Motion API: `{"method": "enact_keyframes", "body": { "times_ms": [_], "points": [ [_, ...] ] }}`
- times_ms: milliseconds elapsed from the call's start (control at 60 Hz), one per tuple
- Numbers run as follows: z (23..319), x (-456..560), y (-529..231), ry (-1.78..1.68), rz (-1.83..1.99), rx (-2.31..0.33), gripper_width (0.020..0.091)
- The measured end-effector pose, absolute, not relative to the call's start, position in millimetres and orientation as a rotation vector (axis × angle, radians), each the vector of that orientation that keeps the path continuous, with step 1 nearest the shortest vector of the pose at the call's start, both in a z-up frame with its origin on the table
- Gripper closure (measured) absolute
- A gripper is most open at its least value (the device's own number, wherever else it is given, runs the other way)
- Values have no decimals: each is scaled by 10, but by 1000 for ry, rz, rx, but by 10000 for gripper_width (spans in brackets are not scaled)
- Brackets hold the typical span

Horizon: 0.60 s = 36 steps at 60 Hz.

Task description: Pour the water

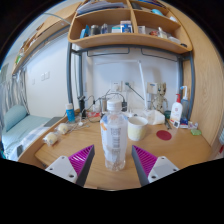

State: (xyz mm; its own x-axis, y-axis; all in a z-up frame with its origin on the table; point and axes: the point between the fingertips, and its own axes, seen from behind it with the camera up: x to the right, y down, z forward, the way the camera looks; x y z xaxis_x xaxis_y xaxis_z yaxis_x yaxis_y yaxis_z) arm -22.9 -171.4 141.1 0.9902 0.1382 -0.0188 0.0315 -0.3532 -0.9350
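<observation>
1. Gripper view: tool (113, 160) spread wide, clear plastic water bottle with white label (114, 130) upright between its fingers, gaps either side, on wooden bench (60, 150).
2. Best closed squarely on mid-body before lifting.
3. Cream cylindrical cup (137, 128) just beside bottle; clutter behind, open bench nearer front edge.

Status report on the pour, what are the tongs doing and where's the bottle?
Tongs open. Clear bottle upright on the desk between them. White cup just beyond, right of bottle. Nothing between.
</observation>
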Motion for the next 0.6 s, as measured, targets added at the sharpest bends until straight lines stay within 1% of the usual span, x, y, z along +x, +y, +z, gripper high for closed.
{"method": "enact_keyframes", "body": {
  "times_ms": [167, 233, 283, 333, 350, 367, 383, 500, 600],
  "points": [
    [1599, -146, -1417, -88, 83, -1890, 342],
    [1600, -129, -1296, -85, 64, -1881, 344],
    [1584, -104, -1210, -87, 38, -1869, 359],
    [1533, -73, -1130, -85, 10, -1858, 415],
    [1515, -67, -1114, -81, 3, -1858, 452],
    [1498, -64, -1102, -73, -3, -1860, 517],
    [1496, -67, -1077, -70, -6, -1849, 551],
    [1471, -259, -1070, -94, 24, -1812, 597],
    [1395, -453, -1070, -96, 46, -1788, 664]
  ]
}}
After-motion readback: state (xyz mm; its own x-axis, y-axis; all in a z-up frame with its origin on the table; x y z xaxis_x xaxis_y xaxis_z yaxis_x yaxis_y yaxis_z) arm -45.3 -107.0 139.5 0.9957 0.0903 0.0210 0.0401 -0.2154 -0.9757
